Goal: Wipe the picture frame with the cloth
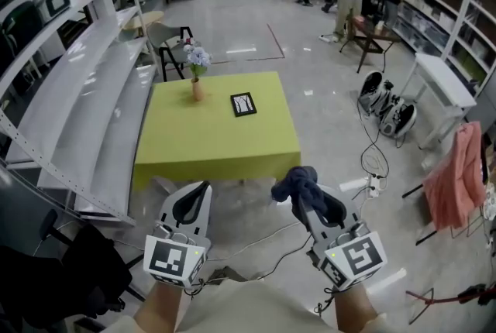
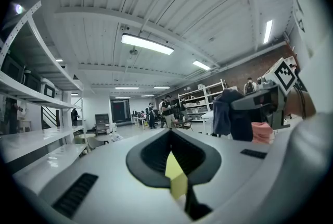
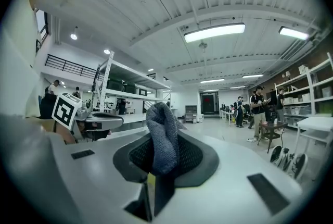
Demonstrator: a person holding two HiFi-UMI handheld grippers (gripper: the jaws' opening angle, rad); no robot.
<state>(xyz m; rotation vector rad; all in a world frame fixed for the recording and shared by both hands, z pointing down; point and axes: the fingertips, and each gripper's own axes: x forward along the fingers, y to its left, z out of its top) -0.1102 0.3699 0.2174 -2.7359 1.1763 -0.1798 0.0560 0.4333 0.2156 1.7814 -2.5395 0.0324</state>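
The green table (image 1: 194,145) is seen well ahead of both grippers, with the picture frame (image 1: 243,104) laid flat on its far right part, long axis pointed away from the person. The dark cloth (image 1: 304,183) is pinched in the right gripper (image 1: 310,200), the left gripper (image 1: 194,204) is pressed together and empty, and neither is clearly nearer the frame.

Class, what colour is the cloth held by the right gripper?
The cloth is dark blue-grey with a knitted texture, clearest in the right gripper view.
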